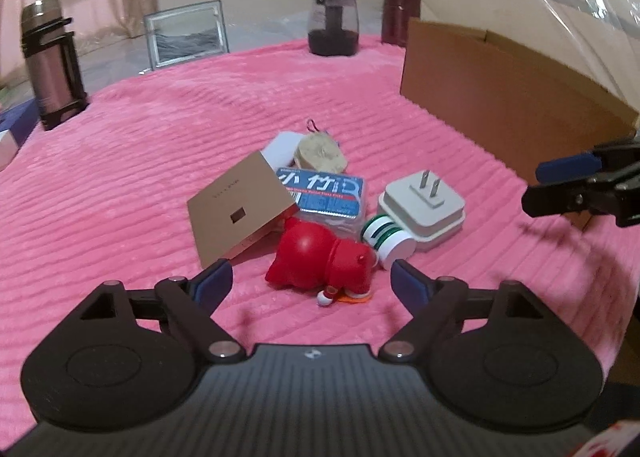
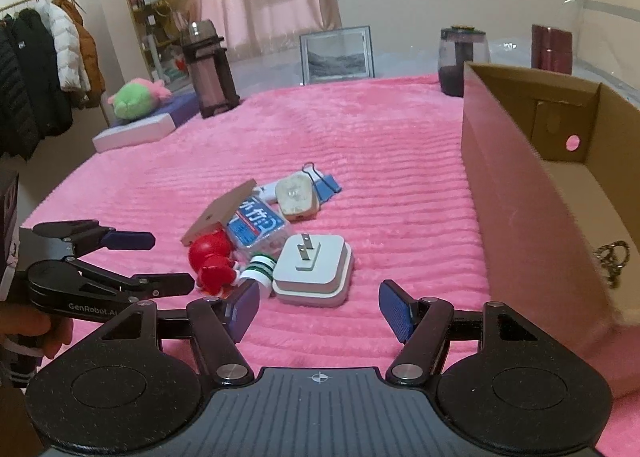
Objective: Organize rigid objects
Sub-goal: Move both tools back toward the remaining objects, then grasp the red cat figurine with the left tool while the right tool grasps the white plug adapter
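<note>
A pile of small objects lies on the pink blanket (image 1: 140,145): a red toy figure (image 1: 320,257), a white plug adapter (image 1: 424,209), a green-striped white bottle (image 1: 386,237), a blue-labelled clear box (image 1: 324,193), a tan flat box (image 1: 236,213), and a beige oval piece (image 1: 320,155). My left gripper (image 1: 312,283) is open, just in front of the red figure. My right gripper (image 2: 318,307) is open, just short of the plug adapter (image 2: 314,269). The left gripper (image 2: 160,261) also shows in the right wrist view. Blue binder clips (image 2: 326,183) lie behind the pile.
An open cardboard box (image 2: 532,209) stands at the right with a metal keyring (image 2: 612,261) inside. A thermos (image 1: 50,61), a picture frame (image 1: 188,33), a dark jar (image 1: 332,23) and a maroon container (image 1: 400,15) stand along the far edge.
</note>
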